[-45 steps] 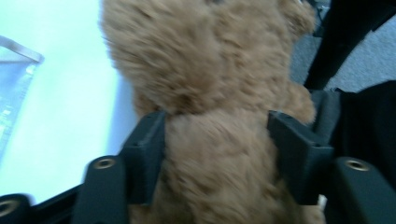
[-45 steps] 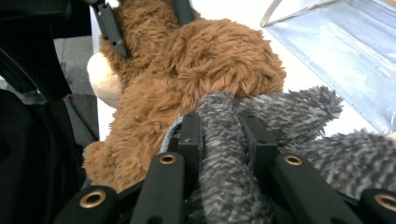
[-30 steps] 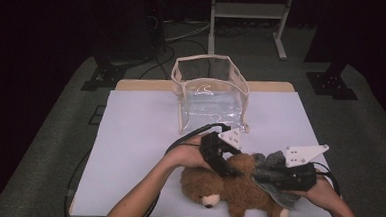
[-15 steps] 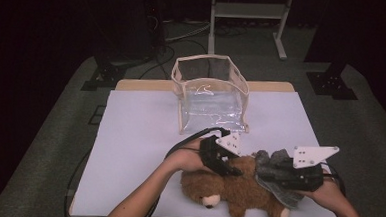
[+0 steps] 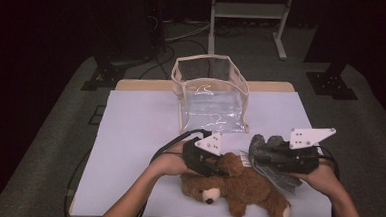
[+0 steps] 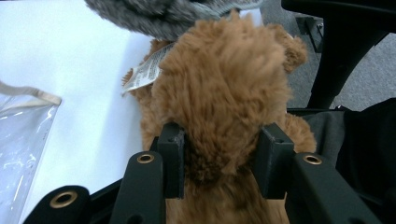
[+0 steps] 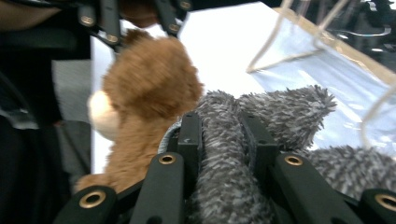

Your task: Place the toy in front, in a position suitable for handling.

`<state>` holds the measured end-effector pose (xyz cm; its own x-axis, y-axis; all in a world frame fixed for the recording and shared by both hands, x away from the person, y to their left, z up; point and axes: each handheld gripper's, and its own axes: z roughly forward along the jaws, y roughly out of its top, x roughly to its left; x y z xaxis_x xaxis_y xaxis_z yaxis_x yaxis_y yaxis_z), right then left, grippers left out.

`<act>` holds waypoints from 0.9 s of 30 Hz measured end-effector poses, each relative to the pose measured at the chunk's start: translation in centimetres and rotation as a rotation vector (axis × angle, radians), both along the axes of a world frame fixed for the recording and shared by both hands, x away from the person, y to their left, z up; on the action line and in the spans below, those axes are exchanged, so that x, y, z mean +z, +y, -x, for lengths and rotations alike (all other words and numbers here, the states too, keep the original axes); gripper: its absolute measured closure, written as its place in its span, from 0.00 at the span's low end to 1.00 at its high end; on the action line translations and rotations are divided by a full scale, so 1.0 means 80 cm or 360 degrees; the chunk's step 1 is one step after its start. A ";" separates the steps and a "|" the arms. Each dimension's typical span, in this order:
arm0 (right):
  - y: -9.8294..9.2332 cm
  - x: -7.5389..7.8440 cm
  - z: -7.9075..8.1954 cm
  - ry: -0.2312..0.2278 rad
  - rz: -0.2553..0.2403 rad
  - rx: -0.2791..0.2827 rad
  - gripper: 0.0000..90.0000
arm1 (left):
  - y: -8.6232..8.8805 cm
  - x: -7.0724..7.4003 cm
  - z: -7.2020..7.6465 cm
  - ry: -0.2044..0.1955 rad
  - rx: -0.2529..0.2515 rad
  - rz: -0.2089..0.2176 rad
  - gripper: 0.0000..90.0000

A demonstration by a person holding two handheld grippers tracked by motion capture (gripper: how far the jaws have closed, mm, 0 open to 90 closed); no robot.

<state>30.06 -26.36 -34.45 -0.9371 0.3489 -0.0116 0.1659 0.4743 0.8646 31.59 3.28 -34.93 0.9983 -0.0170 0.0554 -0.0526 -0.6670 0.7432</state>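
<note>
A brown teddy bear [image 5: 249,189] lies at the table's front edge. My left gripper [image 5: 217,166] is shut on it: the jaws have just been closing, and in the left gripper view the pads [image 6: 173,154] squeeze the bear's fur [image 6: 224,84] from both sides. To the right, my right gripper [image 5: 260,151] is shut on a grey plush toy [image 5: 269,145], held a little above the bear. In the right gripper view the jaws [image 7: 224,140] pinch a limb of the grey plush toy [image 7: 285,109], with the bear [image 7: 149,79] beyond it at the left.
A clear plastic bag [image 5: 211,94] with a beige rim stands open at the back middle of the white table [image 5: 134,135]. A white tag [image 6: 147,72] hangs by the bear. Cables trail off the table's left front. Metal stand legs [image 5: 282,43] lie beyond the table.
My left gripper has slid right onto the bear and shut on it. My right gripper has risen a little with the grey plush toy.
</note>
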 end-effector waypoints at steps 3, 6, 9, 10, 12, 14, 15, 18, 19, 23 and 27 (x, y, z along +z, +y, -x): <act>0.002 0.007 -0.004 -0.0026 0.0005 -0.0028 0.80 | 0.006 -0.004 0.000 0.0011 0.0012 0.0001 0.68; 0.010 0.008 -0.010 -0.0014 0.0040 -0.0030 0.80 | 0.010 -0.007 0.000 0.0023 0.0021 -0.0001 0.68; 0.028 0.005 -0.014 -0.0013 0.0135 0.0014 0.80 | 0.010 -0.008 0.000 0.0026 0.0025 0.0008 0.68; 0.035 0.006 -0.013 -0.0014 0.0145 0.0038 0.80 | 0.010 -0.008 0.000 0.0025 0.0025 0.0011 0.68; 0.051 0.009 -0.010 -0.0037 0.0151 0.0110 0.80 | 0.010 -0.009 0.000 0.0024 0.0026 0.0013 0.68; 0.066 0.015 -0.005 -0.0039 0.0100 0.0204 0.80 | 0.011 -0.009 0.000 0.0022 0.0027 0.0009 0.68; 0.073 0.019 -0.002 -0.0045 0.0077 0.0244 0.80 | 0.012 -0.009 0.001 0.0024 0.0026 0.0009 0.68; 0.088 0.022 0.001 -0.0037 0.0057 0.0309 0.80 | 0.014 -0.010 0.002 0.0022 0.0032 -0.0008 0.68; 0.091 0.020 0.000 -0.0025 0.0067 0.0319 0.80 | 0.015 -0.011 0.003 0.0016 0.0028 -0.0016 0.68; 0.090 0.003 -0.003 0.0026 0.0151 0.0287 0.80 | 0.017 -0.014 0.004 0.0024 0.0035 -0.0001 0.68; 0.081 -0.006 -0.004 0.0041 0.0242 0.0247 0.80 | 0.015 -0.013 0.003 0.0020 0.0024 0.0003 0.68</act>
<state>30.38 -19.89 -34.94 -0.9801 0.1963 -0.0285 0.1017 0.6205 0.7776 31.31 4.46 -36.00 0.9991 -0.0015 0.0428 -0.0329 -0.6661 0.7451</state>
